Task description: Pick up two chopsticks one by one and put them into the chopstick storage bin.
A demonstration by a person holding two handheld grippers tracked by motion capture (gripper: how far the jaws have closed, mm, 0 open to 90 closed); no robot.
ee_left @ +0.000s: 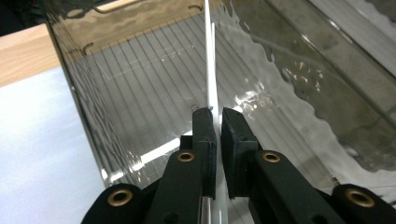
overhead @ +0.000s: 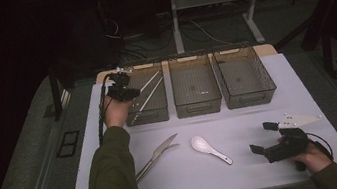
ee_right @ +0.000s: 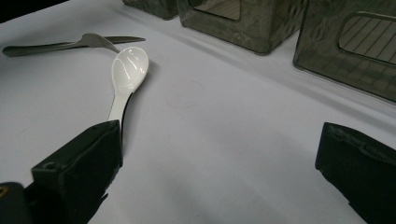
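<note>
My left gripper (overhead: 123, 90) (ee_left: 218, 114) hovers over the left end of the left smoky bin (overhead: 152, 114) and is shut on a thin white chopstick (ee_left: 210, 70) (overhead: 150, 81), which slants away into the bin. A second white chopstick (overhead: 147, 101) lies along the floor of that bin. At the table's front right, my right gripper (overhead: 264, 138) (ee_right: 219, 154) rests low and open, with nothing between its jaws. A white ceramic spoon (overhead: 208, 148) (ee_right: 128, 67) lies just ahead of its left jaw.
A metal knife and fork (overhead: 158, 155) (ee_right: 70, 43) lie crossed on the white table, left of the spoon. A middle bin (overhead: 199, 107) and a right bin (overhead: 250, 97) stand beside the left one along the far edge. Dark floor surrounds the table.
</note>
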